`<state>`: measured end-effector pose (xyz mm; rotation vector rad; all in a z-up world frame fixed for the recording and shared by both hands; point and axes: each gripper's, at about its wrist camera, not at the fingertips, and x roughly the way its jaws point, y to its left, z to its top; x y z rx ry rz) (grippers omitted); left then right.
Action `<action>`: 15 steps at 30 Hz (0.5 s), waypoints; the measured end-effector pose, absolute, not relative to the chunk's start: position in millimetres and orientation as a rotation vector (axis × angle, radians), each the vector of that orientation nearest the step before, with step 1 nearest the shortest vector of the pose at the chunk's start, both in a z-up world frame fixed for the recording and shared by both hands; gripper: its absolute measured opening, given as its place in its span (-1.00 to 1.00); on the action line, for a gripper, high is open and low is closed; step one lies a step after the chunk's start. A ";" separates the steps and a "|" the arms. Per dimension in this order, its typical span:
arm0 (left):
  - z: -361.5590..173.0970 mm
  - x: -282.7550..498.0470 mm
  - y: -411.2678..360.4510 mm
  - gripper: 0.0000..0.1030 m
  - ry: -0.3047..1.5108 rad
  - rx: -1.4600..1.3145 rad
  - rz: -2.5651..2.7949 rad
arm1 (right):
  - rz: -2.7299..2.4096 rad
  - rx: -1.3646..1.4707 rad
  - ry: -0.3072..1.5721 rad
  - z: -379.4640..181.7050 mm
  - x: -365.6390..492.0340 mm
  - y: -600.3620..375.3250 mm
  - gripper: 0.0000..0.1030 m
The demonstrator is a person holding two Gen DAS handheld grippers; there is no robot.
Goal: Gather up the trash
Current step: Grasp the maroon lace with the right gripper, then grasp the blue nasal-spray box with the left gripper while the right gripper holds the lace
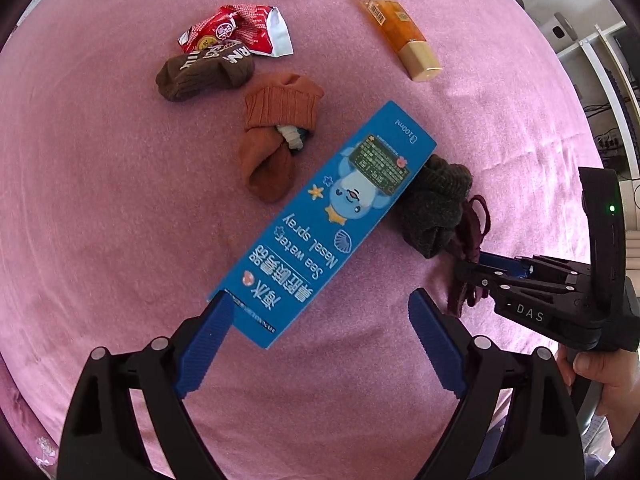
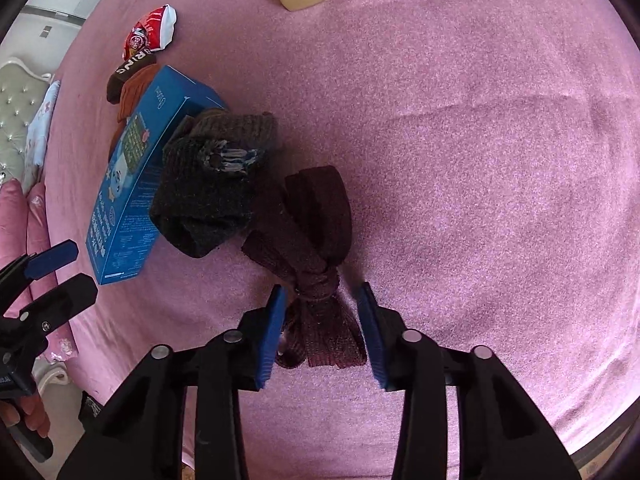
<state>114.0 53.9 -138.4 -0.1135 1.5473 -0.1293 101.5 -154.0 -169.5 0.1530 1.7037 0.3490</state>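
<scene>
Here, left gripper (image 1: 320, 312) pointing straight down over the pink cover (image 1: 100, 200), jaws spread wide, near end of the blue nasal spray box (image 1: 324, 216) lying between them, one pad at its corner. Right gripper (image 2: 322, 316) tilted steeply downward, jaws narrowed around the knotted maroon sock (image 2: 316, 232); contact unclear. Dark sock (image 2: 212, 184) resting against the box.
</scene>
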 end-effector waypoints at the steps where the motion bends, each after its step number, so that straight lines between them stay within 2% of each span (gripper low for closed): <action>1: -139.8 118.6 54.2 0.73 1.546 -0.096 -0.130 | 0.347 0.167 1.707 -170.2 101.4 -154.5 -0.61; 7: -159.7 143.5 50.6 0.81 1.604 -0.015 -0.182 | 0.379 0.234 1.728 -170.6 108.9 -162.1 -0.62; 12: -180.2 154.6 45.8 0.81 1.654 0.018 -0.192 | 0.379 0.282 1.734 -168.6 110.6 -170.6 -0.62; 13: -180.7 155.3 45.0 0.73 1.651 0.015 -0.194 | 0.382 0.282 1.734 -168.3 110.8 -170.4 -0.62; 15: -183.8 154.5 42.7 0.31 1.672 -0.007 -0.204 | 0.381 0.280 1.728 -166.0 112.3 -171.2 -0.62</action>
